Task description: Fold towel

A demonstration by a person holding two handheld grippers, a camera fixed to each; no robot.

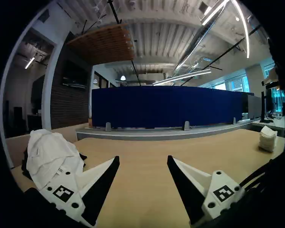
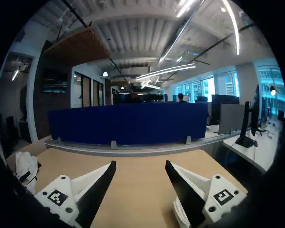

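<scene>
Both the left gripper (image 1: 143,157) and right gripper (image 2: 140,162) hang wide open over the table (image 1: 150,146), gripping nothing, crumpled white towel (image 1: 51,155) near left, folded stack (image 1: 268,138) far right.

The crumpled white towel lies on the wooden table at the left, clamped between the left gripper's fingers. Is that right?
Not clamped. The crumpled white towel does lie on the wooden table at the left, but the left gripper is open, with bare table between its fingers. The left gripper view shows this.
</scene>
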